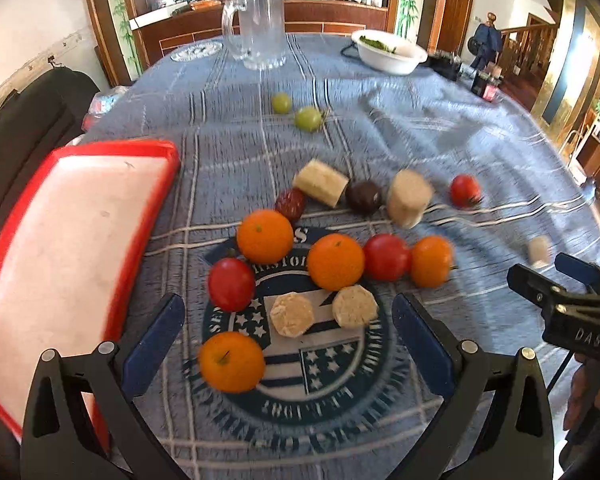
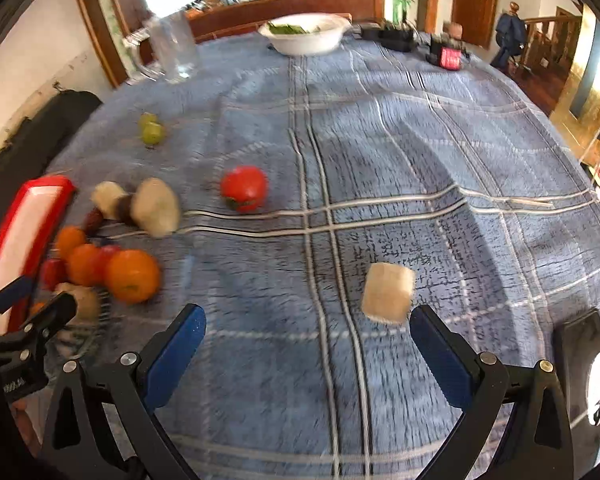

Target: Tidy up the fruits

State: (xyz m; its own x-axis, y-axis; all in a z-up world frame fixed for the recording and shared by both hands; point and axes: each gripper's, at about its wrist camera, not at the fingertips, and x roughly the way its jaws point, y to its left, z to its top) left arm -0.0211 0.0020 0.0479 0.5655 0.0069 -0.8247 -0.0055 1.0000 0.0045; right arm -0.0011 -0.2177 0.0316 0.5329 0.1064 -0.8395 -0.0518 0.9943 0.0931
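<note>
Above the fruit-strewn cloth, left tongs spread wide, right tongs likewise, both empty

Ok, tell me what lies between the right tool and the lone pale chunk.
Nothing: right tool, pale chunk, only bare blue cloth between, in the right wrist view.

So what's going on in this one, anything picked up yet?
Not yet. A person holds two grippers over a table with a blue plaid cloth. The left gripper is open above a cluster of oranges and tomatoes, beside an empty red tray. The right gripper is open near a lone pale chunk. All fruit lies on the cloth.
</note>
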